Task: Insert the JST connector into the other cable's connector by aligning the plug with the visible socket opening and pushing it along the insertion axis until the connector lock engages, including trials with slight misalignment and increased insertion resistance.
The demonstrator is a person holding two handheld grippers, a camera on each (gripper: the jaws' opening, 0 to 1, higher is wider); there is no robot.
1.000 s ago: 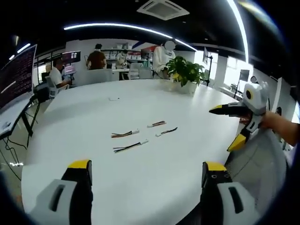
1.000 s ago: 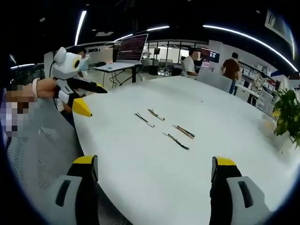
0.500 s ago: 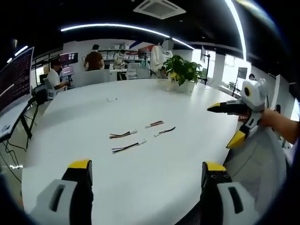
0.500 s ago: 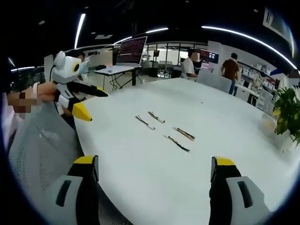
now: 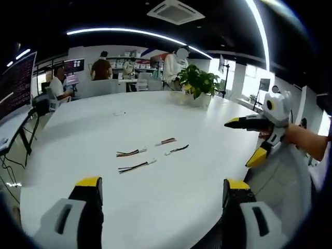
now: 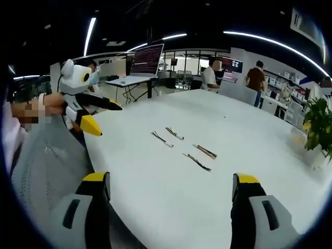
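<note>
Table: large white round table [image 5: 155,197], bare apart from four short cables near its middle and a small flat white item [image 5: 120,113] beyond them.
Room: open office with a dark ceiling, curved light strips [image 5: 135,32] and a ceiling air unit [image 5: 174,10]; people sit and stand at desks behind the table.
Container: white pot with a leafy green plant [image 5: 198,83] at the table's far edge, well past the cables.
Cables: four wired JST connector leads lie apart from one another: one [image 5: 136,167] nearest, one [image 5: 130,152] just behind it, and two [image 5: 165,141] [image 5: 177,150] on the plant's side. Which is plug or socket is too small to tell.
Left hand-held gripper: jaws [image 5: 161,194] spread wide, released, above the table's near edge, well short of the cables.
Right hand-held gripper: jaws [image 6: 171,189] also parted, grasping nothing, well short of the cables [image 6: 197,162]; mesh chair back [image 6: 46,166] beside the table edge.
</note>
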